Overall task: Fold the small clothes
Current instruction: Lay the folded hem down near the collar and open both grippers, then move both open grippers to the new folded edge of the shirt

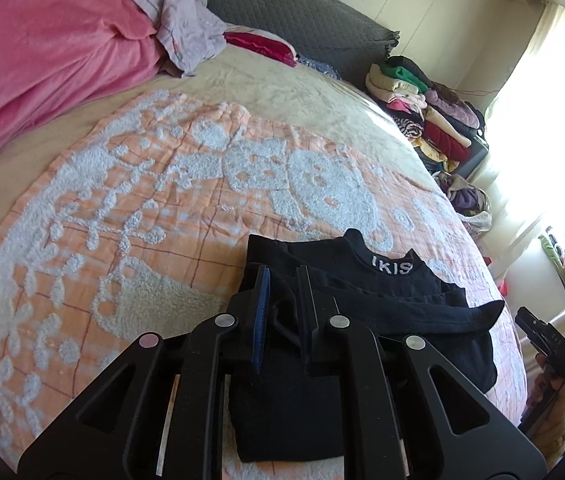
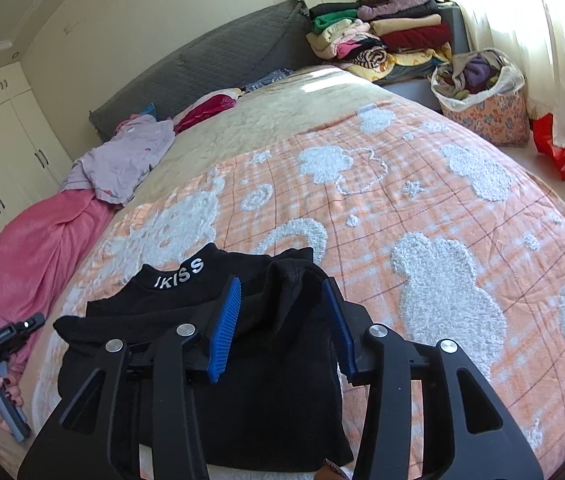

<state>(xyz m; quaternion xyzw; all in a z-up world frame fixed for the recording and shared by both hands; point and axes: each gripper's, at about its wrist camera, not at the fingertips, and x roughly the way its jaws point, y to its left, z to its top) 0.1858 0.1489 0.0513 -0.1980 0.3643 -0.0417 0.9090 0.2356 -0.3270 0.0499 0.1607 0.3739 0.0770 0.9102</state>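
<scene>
A black knit garment (image 1: 362, 292) with white "IKISS" lettering on its collar is laid on the orange-and-white fleecy blanket (image 1: 122, 200) covering the bed. It is partly folded; the collar points away from the person, the long axis running across. The left gripper (image 1: 282, 276) is nearly closed, its fingers over dark fabric. The right gripper (image 2: 282, 288) stands partly open, a raised fold lying between its blue-padded fingers (image 2: 224, 328), unpressed.

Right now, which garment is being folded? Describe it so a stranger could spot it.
Start at the bed with the peach and white fleecy blanket. On its near edge, beneath both grippers, lies the black top, partly folded. It is the only black piece on the blanket, and its collar carries white lettering, unlike the pink bedding and lilac cloth further up.
</scene>
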